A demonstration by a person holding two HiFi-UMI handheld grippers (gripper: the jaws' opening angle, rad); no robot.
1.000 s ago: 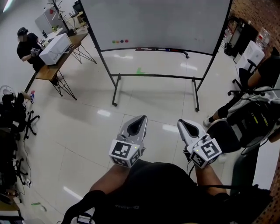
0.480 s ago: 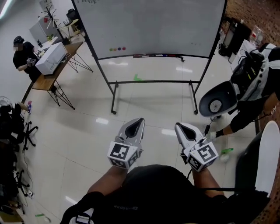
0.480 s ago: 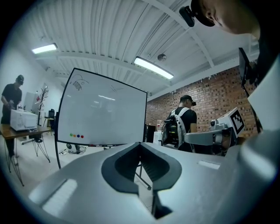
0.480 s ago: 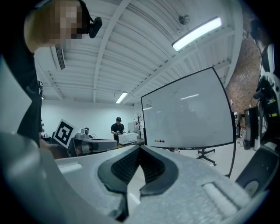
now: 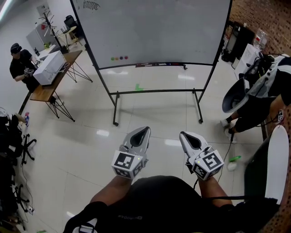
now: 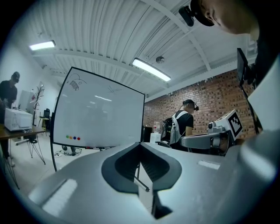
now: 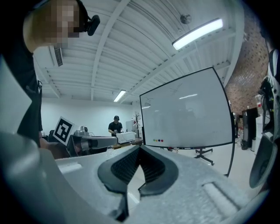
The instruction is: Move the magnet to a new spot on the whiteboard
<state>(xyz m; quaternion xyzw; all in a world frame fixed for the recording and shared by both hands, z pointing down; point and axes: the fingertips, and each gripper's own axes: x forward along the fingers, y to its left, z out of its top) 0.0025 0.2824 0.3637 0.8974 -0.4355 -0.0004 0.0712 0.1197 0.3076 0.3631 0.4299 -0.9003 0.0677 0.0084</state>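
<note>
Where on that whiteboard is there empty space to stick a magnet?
Nearly all the whiteboard is bare: the middle and right side, above the marker tray. Busy spots are the row of coloured magnets at lower left and the scribble in the top left corner.

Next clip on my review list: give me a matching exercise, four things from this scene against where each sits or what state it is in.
Things:
1. row of small coloured round magnets
2. white rectangular box
3. small green floor mark
4. right tongs

Places or states:
A. on the brown wooden table
B. shut and empty, well short of the board
C. low on the large white whiteboard, towards its left edge in the head view
D. on the pale tiles beneath the board

Pairs: 1-C, 2-A, 3-D, 4-B
</note>
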